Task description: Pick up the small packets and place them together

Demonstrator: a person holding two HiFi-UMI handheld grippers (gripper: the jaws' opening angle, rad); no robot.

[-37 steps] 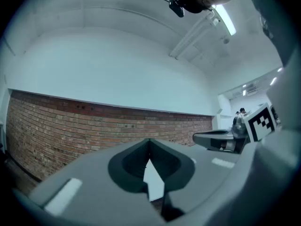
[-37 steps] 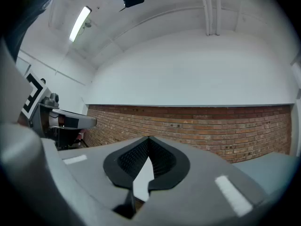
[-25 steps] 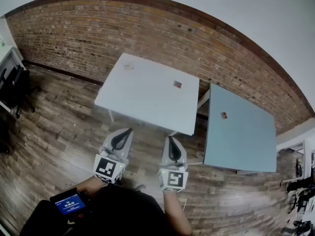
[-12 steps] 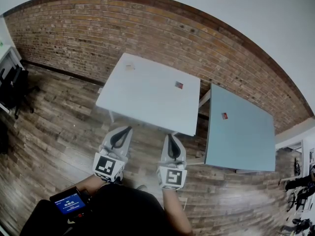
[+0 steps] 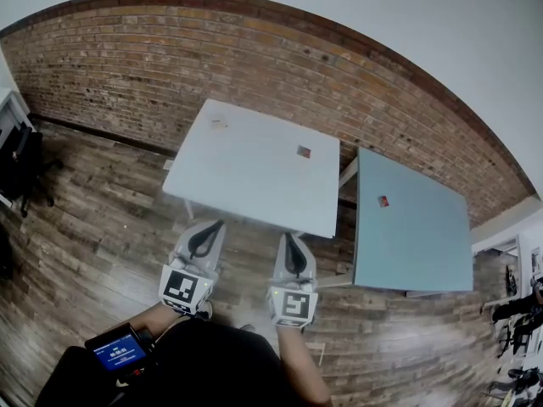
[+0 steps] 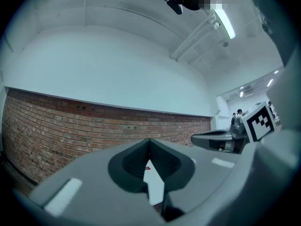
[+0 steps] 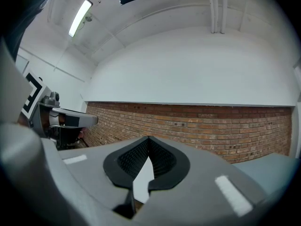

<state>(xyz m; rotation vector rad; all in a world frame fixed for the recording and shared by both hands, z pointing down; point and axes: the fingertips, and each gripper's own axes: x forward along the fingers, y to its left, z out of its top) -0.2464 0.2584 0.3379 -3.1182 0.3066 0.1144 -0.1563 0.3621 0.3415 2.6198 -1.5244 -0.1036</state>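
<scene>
One small packet (image 5: 304, 151) lies on the white tabletop (image 5: 246, 185), a second packet (image 5: 383, 200) on the grey tabletop (image 5: 424, 244) (well apart). The left gripper (image 5: 217, 227) and right gripper (image 5: 289, 240) hover short of both, fingers together and empty. This looks like the approach; next, reach in and spread the fingers over a packet.

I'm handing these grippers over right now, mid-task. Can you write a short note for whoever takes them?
Left gripper: shut, empty, held level over the wooden floor, short of the white table.
Right gripper: shut, empty, beside the left one.
Things: pale packet near the white table's far left corner; red packet near its right edge; second red packet on the grey-blue table.
Done: nothing; all three lie apart.
Left: pick up each packet and place them together.
</scene>
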